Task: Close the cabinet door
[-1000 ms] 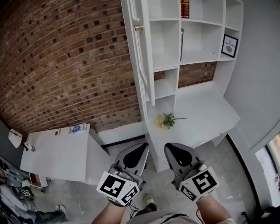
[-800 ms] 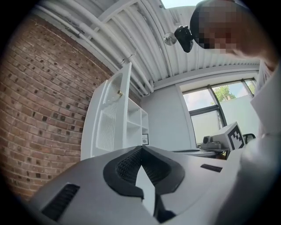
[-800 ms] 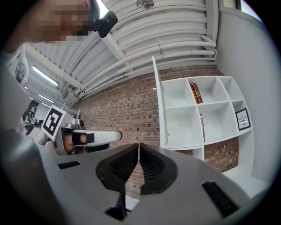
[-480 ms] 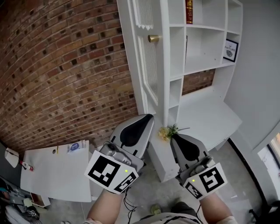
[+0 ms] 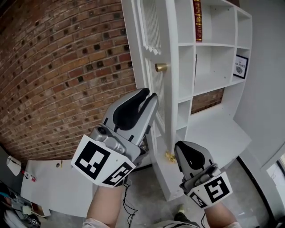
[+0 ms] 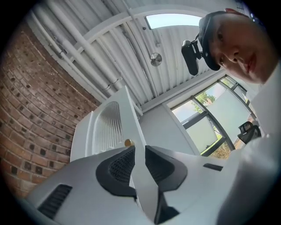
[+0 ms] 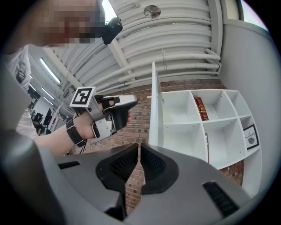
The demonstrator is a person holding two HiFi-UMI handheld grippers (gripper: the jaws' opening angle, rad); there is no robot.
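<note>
The white cabinet door (image 5: 153, 35) stands open, edge toward me, with a louvred panel and a brass knob (image 5: 160, 67). My left gripper (image 5: 149, 95) is raised against the door's lower face, just below and left of the knob. Its jaws are opening, and nothing lies between them. In the left gripper view, the door (image 6: 109, 125) and knob (image 6: 128, 142) show just past the left gripper (image 6: 139, 147). My right gripper (image 5: 183, 145) hangs lower, right of the door's edge, shut and empty. The right gripper view shows the right gripper (image 7: 138, 145), the door's edge (image 7: 155, 110) and the left gripper (image 7: 122, 103).
White open shelves (image 5: 213, 58) sit behind the door, with a red book (image 5: 197, 13) and a framed picture (image 5: 240, 66). A white desk top (image 5: 218, 133) runs below them, with yellow flowers (image 5: 170, 156) at its corner. A brick wall (image 5: 67, 67) fills the left. A low white table (image 5: 44, 187) stands at the lower left.
Both grippers have risen, the left one much more, up to the door below the knob. The left jaws have parted. The view has tilted upward.
</note>
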